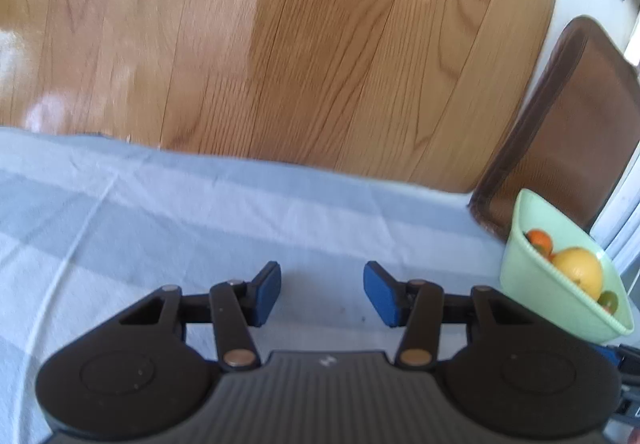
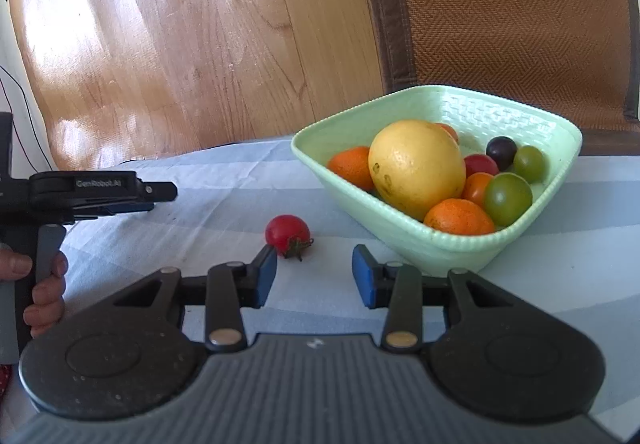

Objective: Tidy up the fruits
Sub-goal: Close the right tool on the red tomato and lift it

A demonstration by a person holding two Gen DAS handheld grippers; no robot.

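A pale green bowl (image 2: pixel 452 244) stands on the striped cloth and holds a big yellow citrus fruit (image 2: pixel 416 168), several small oranges, red and green tomatoes and a dark one. One red cherry tomato (image 2: pixel 287 230) lies loose on the cloth, just ahead of my right gripper's left fingertip. My right gripper (image 2: pixel 314 276) is open with nothing between its blue pads. My left gripper (image 1: pixel 322 294) is open and empty over bare cloth, and the same bowl (image 1: pixel 560 304) sits at its right. In the right wrist view the left gripper (image 2: pixel 160 192) shows side-on at the left, held by a hand.
The blue-and-white striped cloth (image 1: pixel 160 212) covers the table, whose far edge drops to a wooden floor (image 1: pixel 320 44). A brown woven chair back (image 2: pixel 512 4) stands right behind the bowl. A hand (image 2: pixel 44 292) grips the left tool's handle at the left edge.
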